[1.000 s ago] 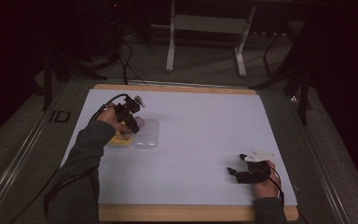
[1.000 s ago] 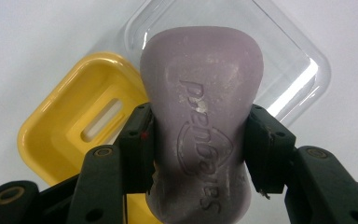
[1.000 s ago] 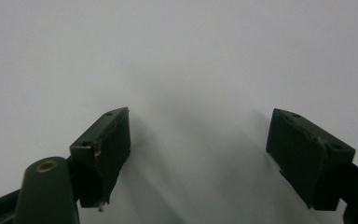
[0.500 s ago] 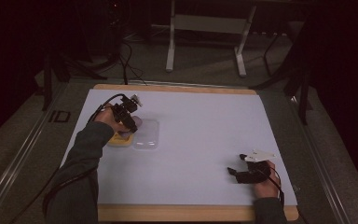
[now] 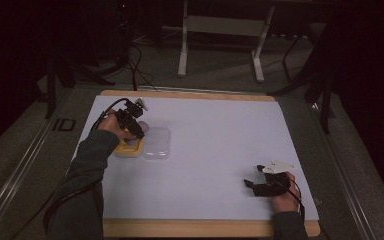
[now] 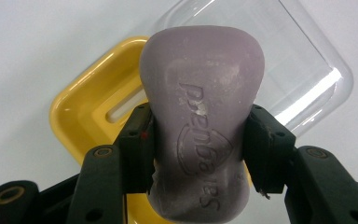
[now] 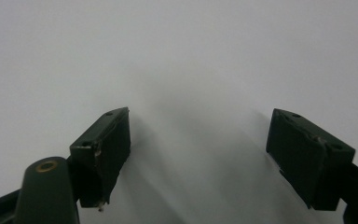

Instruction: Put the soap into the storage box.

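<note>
Lilac soap bar (image 6: pixel 200 126) pinched mid-length in left claw (image 6: pixel 200 154) | yellow soap dish (image 6: pixel 88 116) below, clear lid (image 6: pixel 303 79) beyond | risk: slick bar squirts free, lands on lid | right claw (image 7: pixel 198 154) gaping, empty

Dim, murky high view with black surroundings; both gripper views brighter, soft shadows, slight blur.

We see the right gripper (image 7: pixel 198 149) from just behind its two black jaws, which rise from the bottom edge and stand wide apart with nothing between them. Beneath them lies the plain white table surface (image 7: pixel 177 51), bare and evenly lit. Soft grey shadows run from each jaw across the sheet, meeting in the gap between the pads (image 7: pixel 114 144).
</note>
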Demonstrator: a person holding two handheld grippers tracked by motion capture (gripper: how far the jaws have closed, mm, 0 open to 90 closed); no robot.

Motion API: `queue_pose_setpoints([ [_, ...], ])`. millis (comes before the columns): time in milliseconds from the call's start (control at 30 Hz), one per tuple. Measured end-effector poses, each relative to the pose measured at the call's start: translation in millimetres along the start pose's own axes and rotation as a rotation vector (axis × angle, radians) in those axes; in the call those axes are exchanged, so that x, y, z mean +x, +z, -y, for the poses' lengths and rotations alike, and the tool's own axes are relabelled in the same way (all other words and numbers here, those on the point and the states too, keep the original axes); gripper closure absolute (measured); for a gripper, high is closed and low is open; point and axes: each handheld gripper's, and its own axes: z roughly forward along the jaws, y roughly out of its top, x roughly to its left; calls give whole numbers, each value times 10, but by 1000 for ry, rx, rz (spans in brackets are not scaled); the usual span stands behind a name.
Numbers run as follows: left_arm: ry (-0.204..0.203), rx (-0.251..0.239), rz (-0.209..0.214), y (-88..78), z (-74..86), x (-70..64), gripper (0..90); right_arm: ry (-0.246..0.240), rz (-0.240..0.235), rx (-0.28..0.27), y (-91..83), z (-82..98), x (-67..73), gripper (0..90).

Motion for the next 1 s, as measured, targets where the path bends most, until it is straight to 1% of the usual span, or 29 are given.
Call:
queue_pose_setpoints([
  [167, -17, -7, -12, 3, 18, 27, 498, 2, -1, 0, 1, -1, 0, 212],
  [200, -26, -10, -14, 3, 23, 29, 498, 2, 0, 0, 1, -1, 0, 212],
  [333, -37, -29, -21, 1, 46, 51, 498, 2, 0, 1, 1, -1, 1, 212],
  [567, -55, -46, -27, 17, 95, 79, 498, 1, 1, 1, 1, -1, 3, 212],
  [600, -61, -50, -31, 24, 103, 82, 498, 1, 1, 1, 1, -1, 3, 212],
  [767, -80, -57, -23, 68, 145, 115, 498, 2, 0, 2, 1, -1, 2, 212],
  [800, -95, -59, -20, 105, 171, 135, 498, 1, 0, 2, 1, -1, 2, 212],
  [867, -104, -57, -19, 138, 192, 148, 498, 0, 1, 1, 2, -1, 3, 212],
  [1000, -111, -48, -16, 183, 225, 170, 498, 1, 0, 1, 2, -1, 3, 212],
])
